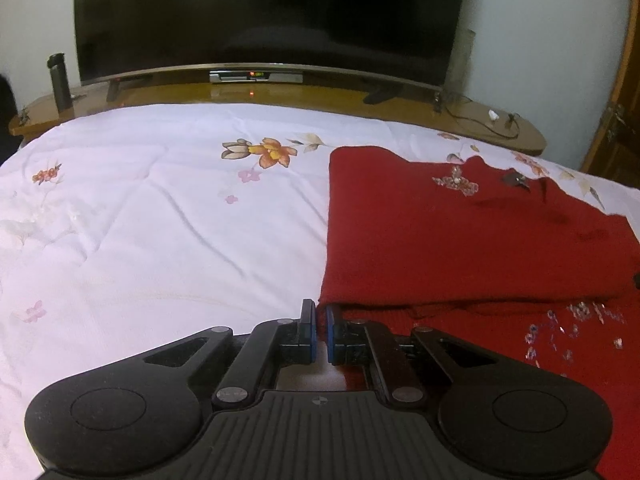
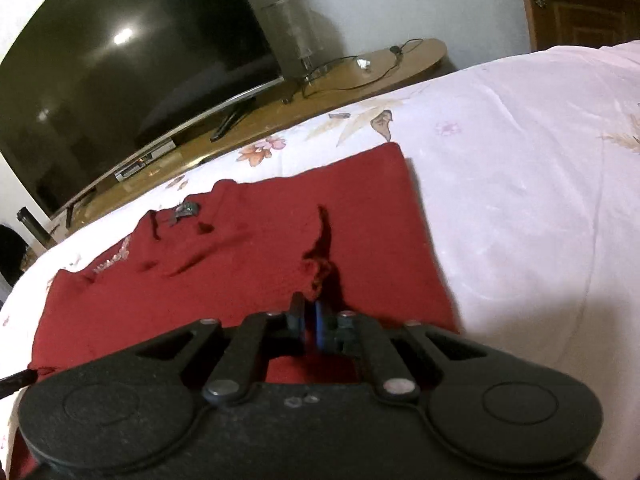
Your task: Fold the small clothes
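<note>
Bed [image 1: 140, 220] under a floral white sheet, dark television [image 1: 272, 16] behind.
The red garment [image 1: 440, 240] lies part-folded on the sheet; left gripper [image 1: 320, 320] fingers pinch its near corner, right gripper [image 2: 308, 312] fingers clench a raised fold. Uneven pulls could skew the fold; its sequins may snag. Nothing blocks the way.

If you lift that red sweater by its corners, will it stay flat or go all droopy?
Probably droopy: the red sweater is soft knit that already puckers into a ridge at the right gripper. The middle would likely sag between the grippers. The beads may add some weight, though it looks light.
</note>
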The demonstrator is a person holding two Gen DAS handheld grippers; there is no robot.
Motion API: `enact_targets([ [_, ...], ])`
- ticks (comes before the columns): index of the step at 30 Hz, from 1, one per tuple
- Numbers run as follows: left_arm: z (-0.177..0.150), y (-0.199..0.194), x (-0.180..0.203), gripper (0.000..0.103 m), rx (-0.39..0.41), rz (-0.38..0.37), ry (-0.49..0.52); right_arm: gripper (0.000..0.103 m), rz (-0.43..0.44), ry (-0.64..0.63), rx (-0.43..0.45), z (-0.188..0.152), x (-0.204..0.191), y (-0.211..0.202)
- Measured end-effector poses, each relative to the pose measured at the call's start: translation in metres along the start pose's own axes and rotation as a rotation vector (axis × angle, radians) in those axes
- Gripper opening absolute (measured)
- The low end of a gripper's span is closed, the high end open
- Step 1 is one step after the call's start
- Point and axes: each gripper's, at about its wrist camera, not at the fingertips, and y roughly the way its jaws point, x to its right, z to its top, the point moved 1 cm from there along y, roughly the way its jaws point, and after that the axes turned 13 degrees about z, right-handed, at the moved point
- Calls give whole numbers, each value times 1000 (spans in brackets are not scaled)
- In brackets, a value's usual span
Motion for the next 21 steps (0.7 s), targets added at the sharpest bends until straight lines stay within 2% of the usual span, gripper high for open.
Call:
enact_targets([
  [2, -2, -6, -11, 5, -4, -43, -11, 20, 15, 2, 13, 2, -1, -8],
  [5, -5, -18, -34, 5, 23, -32, -35, 23, 11, -58, 74, 7, -3, -30],
  [8, 9, -20, -42, 5, 85, -88, -112, 23, 12, -83, 101, 17, -1, -38],
  [11, 34, -14, -15, 5, 150, -142, -73, 23, 29, -84, 97, 27, -4, -25],
  [14, 57, 1, 23, 5, 178, -195, -8, 23, 63, -125, 71, 30, -20, -3],
  [19, 70, 33, 60, 5, 156, -181, 55, 22, 110, -271, -21, 24, -58, 41],
  [21, 67, 48, 61, 5, 147, -127, 73, 18, 102, -358, -54, 18, -68, 54],
])
